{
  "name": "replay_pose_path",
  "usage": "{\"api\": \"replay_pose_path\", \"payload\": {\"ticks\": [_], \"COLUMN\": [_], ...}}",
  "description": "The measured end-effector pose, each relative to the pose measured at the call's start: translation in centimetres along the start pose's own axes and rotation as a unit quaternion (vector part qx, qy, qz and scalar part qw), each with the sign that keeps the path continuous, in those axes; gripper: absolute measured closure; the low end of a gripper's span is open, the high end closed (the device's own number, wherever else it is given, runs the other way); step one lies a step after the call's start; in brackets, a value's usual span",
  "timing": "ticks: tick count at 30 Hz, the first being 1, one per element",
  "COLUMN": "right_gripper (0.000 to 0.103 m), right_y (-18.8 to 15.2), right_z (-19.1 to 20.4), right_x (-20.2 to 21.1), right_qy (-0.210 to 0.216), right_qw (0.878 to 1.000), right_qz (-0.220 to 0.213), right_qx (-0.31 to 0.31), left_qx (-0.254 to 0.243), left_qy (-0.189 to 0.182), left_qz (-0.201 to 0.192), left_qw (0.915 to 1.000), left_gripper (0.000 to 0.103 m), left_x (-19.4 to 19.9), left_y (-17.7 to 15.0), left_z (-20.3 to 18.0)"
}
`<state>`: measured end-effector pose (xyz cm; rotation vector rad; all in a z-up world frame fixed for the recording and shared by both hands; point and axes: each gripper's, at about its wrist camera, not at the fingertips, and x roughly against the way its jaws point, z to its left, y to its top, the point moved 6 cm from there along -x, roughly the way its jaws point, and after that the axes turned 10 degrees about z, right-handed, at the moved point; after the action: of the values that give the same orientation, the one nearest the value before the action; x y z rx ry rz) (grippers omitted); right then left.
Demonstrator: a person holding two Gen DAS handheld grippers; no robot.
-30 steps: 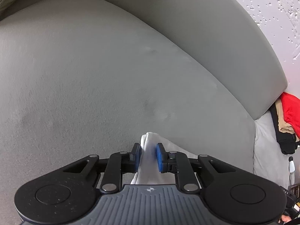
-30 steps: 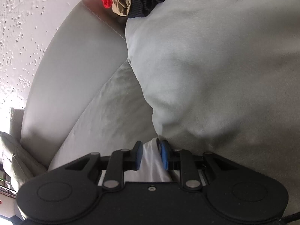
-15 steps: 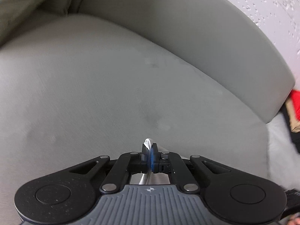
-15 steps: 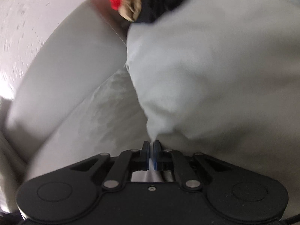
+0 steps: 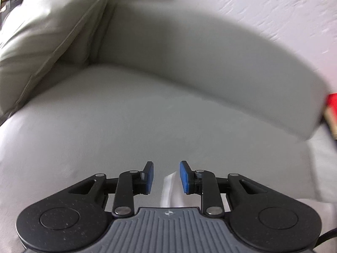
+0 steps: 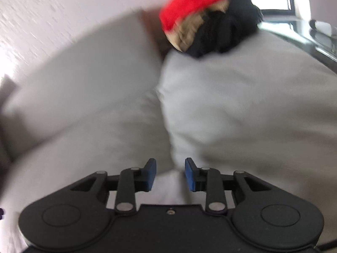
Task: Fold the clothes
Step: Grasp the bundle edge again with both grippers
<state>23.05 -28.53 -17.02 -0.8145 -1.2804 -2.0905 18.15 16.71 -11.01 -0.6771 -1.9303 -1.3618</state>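
A white garment (image 5: 169,189) shows as a narrow strip between and below the jaws of my left gripper (image 5: 166,177), which is open and no longer pinches it. In the right wrist view the same white cloth (image 6: 168,189) lies under my right gripper (image 6: 170,175), also open and apart from it. Both grippers hover over a grey sofa seat (image 5: 147,126). Most of the garment is hidden under the gripper bodies.
A pile of red, tan and black clothes (image 6: 210,16) sits at the far end of the right seat cushion (image 6: 252,105). A loose grey pillow (image 5: 42,31) leans at the far left. The sofa backrest (image 5: 210,63) and a textured wall lie beyond.
Both grippers were shut on the white garment half a second ago and have opened and let it go. Both have tilted upward, showing more backrest and wall.
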Motion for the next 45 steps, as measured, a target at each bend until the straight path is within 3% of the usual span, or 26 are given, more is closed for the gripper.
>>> {"api": "replay_pose_path", "payload": {"ticks": [1,4,6,7,10,13,16,18,19,20,21,23,26,27,29,32,34,37,38,40,41,43,44,45], "right_gripper": [0.074,0.08,0.084,0.084,0.084,0.084,0.084,0.103,0.103,0.103,0.103,0.103,0.103,0.099,0.094,0.094,0.094,0.094,0.094,0.103,0.103,0.103,0.103,0.103], "right_y": [-0.1,-1.0,-1.7,-2.1,-3.2,-3.7,-3.9,-4.0,-4.0,-4.0,-3.4,-2.3,-0.8,-0.3,0.3,0.5,-0.1,-1.5,-1.9,-2.1,-1.9,-1.4,-1.3,-1.3], "right_z": [0.8,4.0,6.3,7.2,9.4,9.8,9.2,8.3,7.9,7.5,7.0,5.5,2.1,0.9,-1.3,-3.4,-3.4,-2.8,-3.0,-4.8,-5.6,-6.2,-5.8,-5.2], "right_x": [0.7,-0.1,-0.9,-1.7,-4.2,-7.1,-9.4,-10.8,-11.0,-11.1,-10.9,-10.5,-9.0,-8.1,-6.1,-3.4,-3.2,-4.0,-4.3,-4.4,-4.0,-3.1,-2.6,-2.1], "right_qy": [0.027,0.149,0.225,0.238,0.263,0.265,0.243,0.235,0.232,0.229,0.207,0.164,0.112,0.096,0.083,0.116,0.142,0.16,0.139,0.046,0.022,-0.023,-0.051,-0.067], "right_qw": [1.0,0.988,0.971,0.965,0.947,0.936,0.938,0.939,0.941,0.944,0.954,0.97,0.982,0.985,0.985,0.978,0.973,0.966,0.968,0.979,0.981,0.987,0.99,0.993], "right_qz": [-0.011,0.038,0.084,0.109,0.178,0.226,0.246,0.251,0.244,0.237,0.215,0.175,0.132,0.117,0.085,0.059,0.077,0.126,0.137,0.12,0.107,0.076,0.065,0.056], "right_qx": [0.0,0.01,0.022,0.03,0.05,0.044,0.026,-0.009,-0.018,-0.028,-0.027,-0.032,-0.073,-0.088,-0.122,-0.165,-0.167,-0.159,-0.155,-0.156,-0.158,-0.143,-0.112,-0.08], "left_qx": [-0.015,-0.081,-0.135,-0.159,-0.21,-0.225,-0.191,-0.151,-0.13,-0.111,-0.101,-0.093,-0.064,-0.052,-0.026,0.011,0.017,-0.016,-0.026,-0.038,-0.046,-0.059,-0.049,-0.028], "left_qy": [-0.033,-0.134,-0.169,-0.18,-0.188,-0.18,-0.178,-0.175,-0.173,-0.166,-0.145,-0.086,-0.03,-0.02,-0.035,-0.058,-0.07,-0.005,0.025,0.089,0.142,0.252,0.255,0.234], "left_qz": [-0.003,0.026,0.055,0.075,0.124,0.156,0.182,0.191,0.196,0.197,0.188,0.158,0.123,0.112,0.101,0.09,0.112,0.115,0.112,0.101,0.092,0.077,0.073,0.064], "left_qw": [0.9993,0.9873,0.9748,0.9679,0.9514,0.9449,0.948,0.954,0.9566,0.9598,0.9661,0.9792,0.9899,0.9921,0.9939,0.9942,0.9911,0.9932,0.993,0.9901,0.9844,0.9627,0.963,0.9698], "left_gripper": [0.079,0.079,0.079,0.079,0.08,0.08,0.081,0.082,0.088,0.091,0.091,0.092,0.092,0.092,0.088,0.088,0.088,0.088,0.091,0.091,0.091,0.093,0.092,0.092], "left_x": [0.3,-0.2,-1.3,-2.3,-5.7,-8.9,-11.8,-13.1,-13.5,-13.8,-14.0,-13.8,-12.2,-11.6,-10.0,-8.0,-8.1,-8.4,-8.5,-8.2,-8.0,-7.3,-6.8,-5.9], "left_y": [0.0,-0.9,-1.7,-2.2,-3.3,-3.7,-2.8,-1.9,-1.6,-1.3,-0.9,0.1,1.2,1.5,1.6,1.8,1.1,0.4,0.3,0.4,0.5,0.6,0.7,0.9], "left_z": [-1.2,-6.0,-9.0,-10.3,-13.0,-13.8,-12.8,-11.7,-11.2,-10.6,-9.8,-8.1,-5.1,-4.0,-2.4,-0.1,0.8,1.8,2.2,3.5,4.2,5.9,6.6,7.3]}}
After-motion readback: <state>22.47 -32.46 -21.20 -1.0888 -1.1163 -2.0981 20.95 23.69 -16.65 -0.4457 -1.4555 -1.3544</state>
